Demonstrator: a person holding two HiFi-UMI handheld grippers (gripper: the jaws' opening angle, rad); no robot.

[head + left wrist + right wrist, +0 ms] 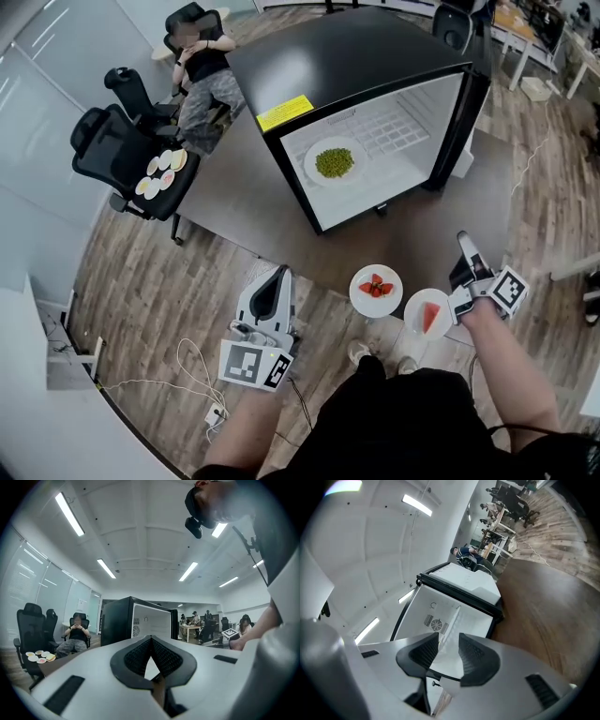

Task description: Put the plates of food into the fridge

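A black fridge (366, 66) stands open on the dark table (234, 206). A plate of green peas (334, 161) lies on its white shelf. A plate of red strawberries (376, 290) sits at the table's near edge, between my two grippers. My right gripper (454, 306) is rolled on its side and shut on the right rim of a plate with a watermelon slice (428, 314), held off the table. In the right gripper view that plate's white rim (446, 660) fills the gap between the pads, with the fridge (440, 616) ahead. My left gripper (280, 274) is shut and empty and points at the fridge (136, 623).
A person sits on a chair (202, 70) at the back left. A black office chair (122, 150) beside the table carries several small plates (161, 173). Cables and a power strip (211, 412) lie on the wooden floor by my left side. Desks stand at the back right.
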